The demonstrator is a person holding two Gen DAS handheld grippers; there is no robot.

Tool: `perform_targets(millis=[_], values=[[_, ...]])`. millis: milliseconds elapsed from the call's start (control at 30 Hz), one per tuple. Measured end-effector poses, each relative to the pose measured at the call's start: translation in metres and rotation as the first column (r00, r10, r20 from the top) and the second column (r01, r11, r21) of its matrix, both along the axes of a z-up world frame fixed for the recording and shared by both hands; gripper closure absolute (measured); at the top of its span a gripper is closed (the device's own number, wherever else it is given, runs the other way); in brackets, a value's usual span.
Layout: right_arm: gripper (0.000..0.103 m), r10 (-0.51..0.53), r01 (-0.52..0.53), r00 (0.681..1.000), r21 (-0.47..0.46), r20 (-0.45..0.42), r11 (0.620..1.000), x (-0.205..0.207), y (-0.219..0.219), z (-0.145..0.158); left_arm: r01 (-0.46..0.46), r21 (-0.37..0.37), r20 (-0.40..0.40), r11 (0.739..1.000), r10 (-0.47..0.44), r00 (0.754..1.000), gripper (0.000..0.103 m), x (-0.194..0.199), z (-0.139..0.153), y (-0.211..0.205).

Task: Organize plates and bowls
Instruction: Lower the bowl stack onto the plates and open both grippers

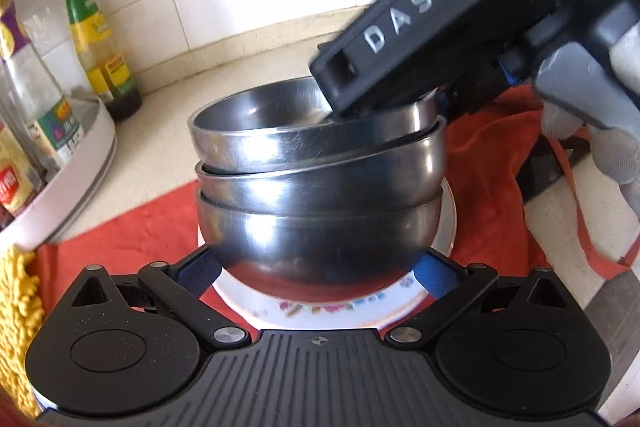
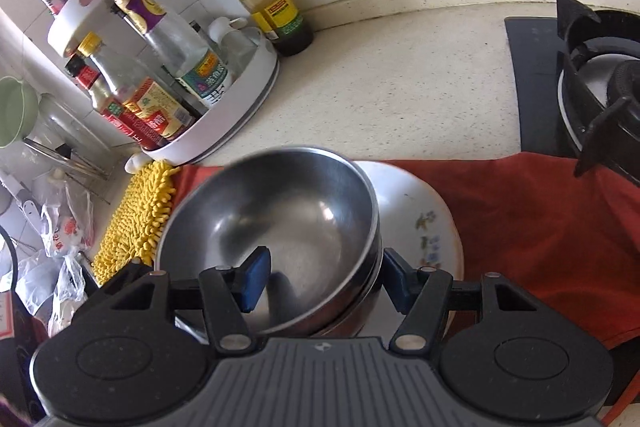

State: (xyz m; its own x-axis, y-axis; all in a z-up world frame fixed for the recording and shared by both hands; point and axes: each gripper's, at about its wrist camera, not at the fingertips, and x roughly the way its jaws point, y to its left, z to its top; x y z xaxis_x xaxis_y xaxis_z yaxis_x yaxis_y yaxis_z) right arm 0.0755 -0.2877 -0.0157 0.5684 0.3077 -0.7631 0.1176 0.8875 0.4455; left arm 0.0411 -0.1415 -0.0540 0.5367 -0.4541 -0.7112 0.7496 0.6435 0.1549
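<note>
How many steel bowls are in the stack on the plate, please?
3, nested: the top bowl straddled by the right gripper, the middle bowl under it, the bottom bowl on the floral plate. Any further bowl nested inside would be hidden.

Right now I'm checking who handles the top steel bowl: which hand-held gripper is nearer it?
Right. The right hand-held gripper straddles the top steel bowl rim; the left hand-held gripper sits low by the bottom bowl.
</note>
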Motion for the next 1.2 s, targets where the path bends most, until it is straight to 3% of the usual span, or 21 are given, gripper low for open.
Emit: perform_targets(millis=[333,500,600,767,967,1100,1200], values=[[0.045,0.072,-0.071,0.997,-0.053,0.016,0.996,0.001,0.008,0.002,-0.001,0.01,0.015,1.0,0.001,1.0,0.003,0.001,-0.005,0.003],[0.045,0.095,-0.085,0.994,-0.147,0.059,0.985,0.001,0.008,0.014,-0.056,-0.081,-0.027,0.995,0.054,0.998,0.003,0.018,-0.012,-0.004],[0.046,0.143,-0.124,0.987,-0.219,0.073,0.968,0.0,0.015,0.014,-0.072,-0.071,-0.025,0.995,0.07,0.997,0.003,0.022,-0.014,-0.011],[0.047,0.171,-0.156,0.984,-0.205,0.058,0.966,-0.004,0.024,0.01,-0.058,-0.037,-0.004,0.998,0.058,0.998,0.0,0.01,-0.011,0.012],[0.046,0.173,-0.161,0.984,-0.201,0.043,0.966,-0.003,0.028,0.009,-0.08,-0.048,0.0,0.996,0.08,0.997,0.0,0.003,-0.006,0.034],[0.046,0.143,-0.127,0.987,-0.203,0.068,0.971,-0.012,0.024,0.019,-0.11,-0.077,-0.051,0.991,0.106,0.993,0.0,0.006,-0.003,0.036],[0.046,0.112,-0.086,0.988,-0.213,0.11,0.973,-0.029,0.02,0.031,-0.128,-0.067,-0.042,0.99,0.125,0.991,0.0,0.0,0.001,0.041]])
